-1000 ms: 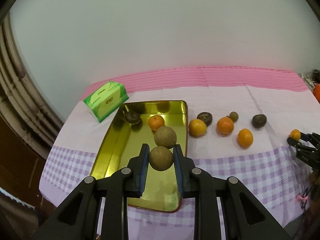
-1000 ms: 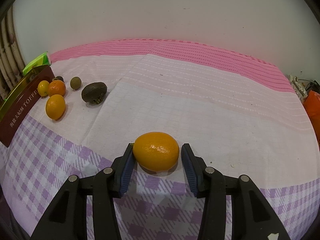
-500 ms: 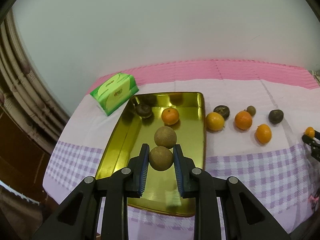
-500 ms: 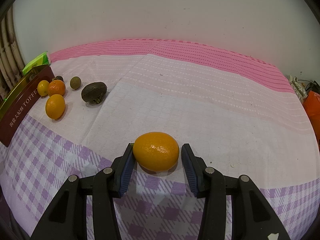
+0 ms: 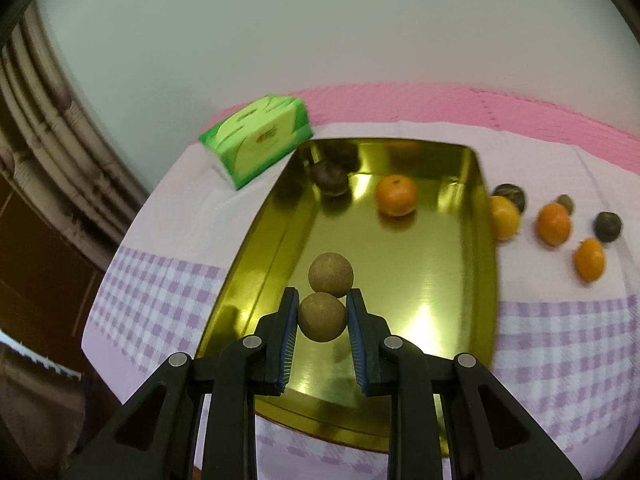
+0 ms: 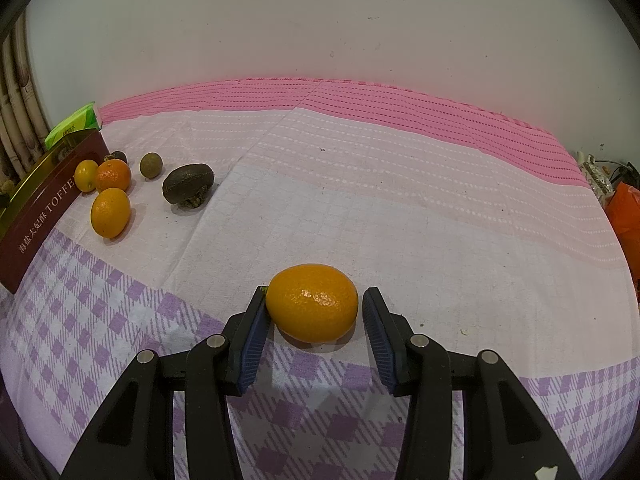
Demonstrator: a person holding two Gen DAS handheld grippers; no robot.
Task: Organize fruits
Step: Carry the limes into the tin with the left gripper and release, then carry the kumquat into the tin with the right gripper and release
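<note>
A brown round fruit [image 5: 322, 317] sits clamped in the left gripper [image 5: 322, 320] above the gold tray [image 5: 436, 292], just before a second brown fruit [image 5: 331, 274], while the right gripper [image 6: 313, 322] straddles an orange [image 6: 312, 302] on the desk [image 6: 360, 200], jaws parted, its left one touching.

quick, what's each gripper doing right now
Left gripper: shut on a brown round fruit above the gold tray.
Right gripper: open, straddling an orange citrus.

Plain white wall [image 6: 320, 20] behind table [image 6: 400, 168]
</note>
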